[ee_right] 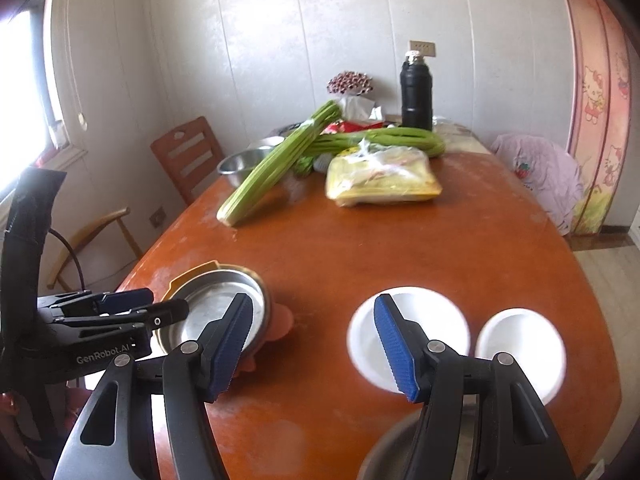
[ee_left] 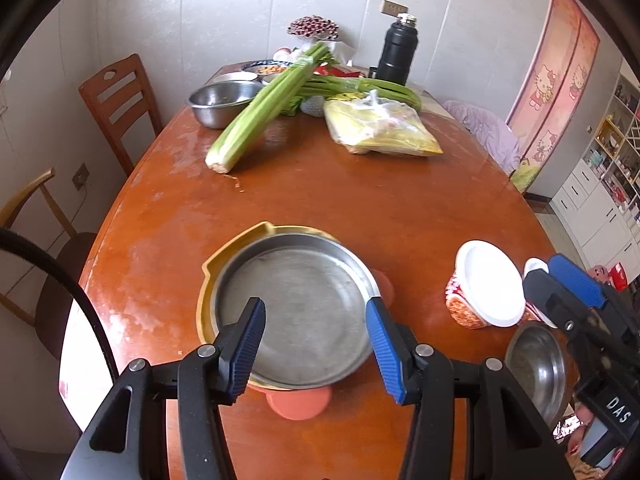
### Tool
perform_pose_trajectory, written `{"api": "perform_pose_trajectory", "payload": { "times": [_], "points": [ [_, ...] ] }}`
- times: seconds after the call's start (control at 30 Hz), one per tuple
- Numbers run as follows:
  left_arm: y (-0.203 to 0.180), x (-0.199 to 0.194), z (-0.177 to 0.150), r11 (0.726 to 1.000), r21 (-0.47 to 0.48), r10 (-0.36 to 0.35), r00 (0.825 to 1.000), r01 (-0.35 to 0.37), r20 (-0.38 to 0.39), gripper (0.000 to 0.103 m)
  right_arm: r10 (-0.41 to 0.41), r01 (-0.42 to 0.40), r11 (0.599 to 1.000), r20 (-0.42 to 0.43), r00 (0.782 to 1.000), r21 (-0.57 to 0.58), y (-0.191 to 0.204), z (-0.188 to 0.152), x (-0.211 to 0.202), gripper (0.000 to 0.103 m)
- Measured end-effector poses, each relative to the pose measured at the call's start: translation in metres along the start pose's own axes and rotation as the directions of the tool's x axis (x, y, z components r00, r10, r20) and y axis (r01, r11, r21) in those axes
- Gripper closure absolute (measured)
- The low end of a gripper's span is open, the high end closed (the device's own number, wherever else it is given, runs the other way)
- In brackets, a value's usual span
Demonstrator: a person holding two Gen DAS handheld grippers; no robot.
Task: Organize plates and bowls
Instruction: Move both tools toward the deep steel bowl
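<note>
1. Plates and bowls sit at the near end of the bench. Some look stacked and some stand loose.

2. One stack looks done. A steel plate lies inside a yellow plate, and both rest on an orange plate at the bottom.

3. Two white bowls wait to the right of the stack. In the right wrist view the big white bowl and the small white bowl stand side by side, just apart. From the left wrist view the big one shows a red pattern outside.

4. A small steel bowl sits near the bench edge, close to the white bowls. It stands alone.

5. The left gripper hangs just over the stack. Its fingers are spread wide and hold nothing.

6. The right gripper hangs near the white bowls. Its fingers are spread wide too, with nothing between them.

7. I think the job is about half done. The plates are piled, but three bowls likely still need nesting.

8. At the far end sit celery, a yellow bag, a black flask and another big steel bowl. I cannot tell if that far bowl belongs to the job.
</note>
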State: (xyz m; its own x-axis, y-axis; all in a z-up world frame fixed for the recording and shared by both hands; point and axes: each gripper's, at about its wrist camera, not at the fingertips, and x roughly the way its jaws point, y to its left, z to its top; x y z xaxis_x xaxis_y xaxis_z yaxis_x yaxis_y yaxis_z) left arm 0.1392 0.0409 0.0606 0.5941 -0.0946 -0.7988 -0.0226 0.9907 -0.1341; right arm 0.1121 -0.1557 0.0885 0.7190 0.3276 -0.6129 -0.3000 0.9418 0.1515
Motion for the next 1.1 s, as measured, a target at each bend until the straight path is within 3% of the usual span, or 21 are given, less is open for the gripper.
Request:
{"api": "perform_pose_trajectory", "payload": {
  "times": [0.4, 0.83, 1.1],
  "points": [
    [-0.066, -0.003, -0.007, 0.997, 0.057, -0.047, 0.999, 0.046, 0.017, 0.051, -0.031, 0.029, 0.999, 0.078, 0.996, 0.022, -0.063, -0.006, -0.051, 0.038],
    [-0.119, -0.008, -0.024, 0.986, 0.126, -0.110, 0.994, 0.107, 0.014, 0.051, -0.082, 0.079, 0.996, 0.062, 0.995, 0.041, -0.105, -0.031, -0.073, 0.038],
    [-0.135, 0.002, -0.035, 0.980, 0.155, -0.119, 0.992, 0.122, -0.030, 0.051, -0.043, 0.044, 0.994, -0.011, 0.999, 0.101, -0.123, -0.051, -0.070, 0.037]
  ]
}}
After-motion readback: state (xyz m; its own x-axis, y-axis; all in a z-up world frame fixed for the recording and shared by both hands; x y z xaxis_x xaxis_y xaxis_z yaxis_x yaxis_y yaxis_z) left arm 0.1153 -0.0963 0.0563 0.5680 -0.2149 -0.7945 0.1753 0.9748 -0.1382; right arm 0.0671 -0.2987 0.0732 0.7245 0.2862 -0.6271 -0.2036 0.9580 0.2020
